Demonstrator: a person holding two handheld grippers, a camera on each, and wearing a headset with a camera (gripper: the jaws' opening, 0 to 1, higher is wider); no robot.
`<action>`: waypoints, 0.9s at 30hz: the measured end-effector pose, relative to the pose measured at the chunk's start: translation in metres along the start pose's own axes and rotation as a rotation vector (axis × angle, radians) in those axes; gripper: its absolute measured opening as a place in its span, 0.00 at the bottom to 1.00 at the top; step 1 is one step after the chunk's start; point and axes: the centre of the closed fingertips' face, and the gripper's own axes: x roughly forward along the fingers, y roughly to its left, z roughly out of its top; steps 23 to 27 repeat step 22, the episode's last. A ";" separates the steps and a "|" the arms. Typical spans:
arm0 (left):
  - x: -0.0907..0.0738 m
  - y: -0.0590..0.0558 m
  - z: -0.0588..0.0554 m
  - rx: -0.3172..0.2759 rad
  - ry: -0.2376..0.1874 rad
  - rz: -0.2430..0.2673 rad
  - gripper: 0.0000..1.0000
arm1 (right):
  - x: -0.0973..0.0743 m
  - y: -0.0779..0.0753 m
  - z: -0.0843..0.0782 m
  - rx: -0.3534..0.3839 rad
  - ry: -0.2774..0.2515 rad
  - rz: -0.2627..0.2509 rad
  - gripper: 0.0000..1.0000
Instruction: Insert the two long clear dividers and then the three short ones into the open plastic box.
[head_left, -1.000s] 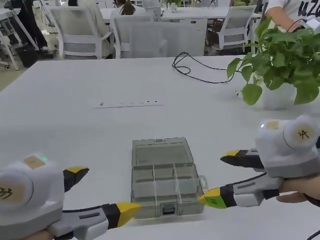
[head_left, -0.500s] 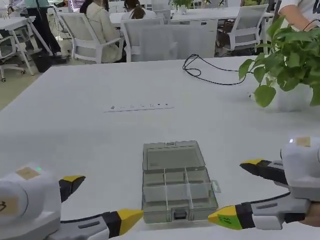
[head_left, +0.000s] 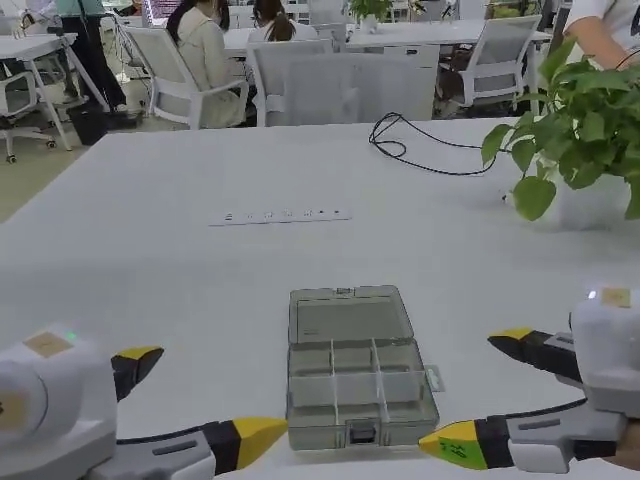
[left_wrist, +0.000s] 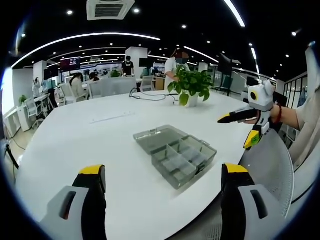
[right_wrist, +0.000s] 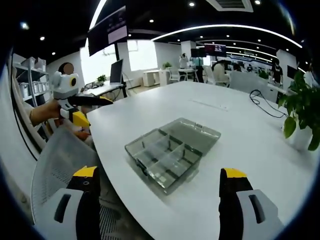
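The open plastic box (head_left: 355, 385) sits on the white tabletop (head_left: 150, 260) near its front edge, between the two tools. Its lid (head_left: 350, 315) is folded back flat on the far side and its tray is on the near side, with a small latch (head_left: 360, 432) at the front wall. Clear dividers (head_left: 352, 375) stand inside the tray and cross one another, splitting it into a grid of small compartments. The left hand-held gripper (head_left: 195, 395) hangs to the left of the box with its yellow-tipped jaws spread wide and nothing between them. One tip is just beside the box's front left corner; whether it touches cannot be told. The right hand-held gripper (head_left: 480, 392) mirrors it on the other side, jaws likewise wide apart and empty, its lower tip close to the front right corner. In each gripper view the box lies ahead, framed between that view's own two jaws, and the opposite tool shows off to one side. Farther back on the tabletop lie a white strip (head_left: 280, 215) and a looped black cable (head_left: 420, 150), and a potted plant (head_left: 580, 130) stands at the right, well apart from the box. Beyond the far edge are grey office chairs (head_left: 310, 85) and seated people
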 end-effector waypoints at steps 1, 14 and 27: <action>0.000 0.000 0.000 -0.003 -0.003 0.001 0.99 | 0.000 0.000 -0.001 -0.001 0.004 -0.001 1.00; 0.000 0.003 0.000 -0.001 -0.006 0.015 1.00 | 0.001 0.001 -0.005 -0.014 0.021 -0.009 1.00; 0.001 0.003 -0.001 0.004 0.000 0.016 1.00 | 0.002 -0.001 -0.004 -0.014 0.020 -0.016 1.00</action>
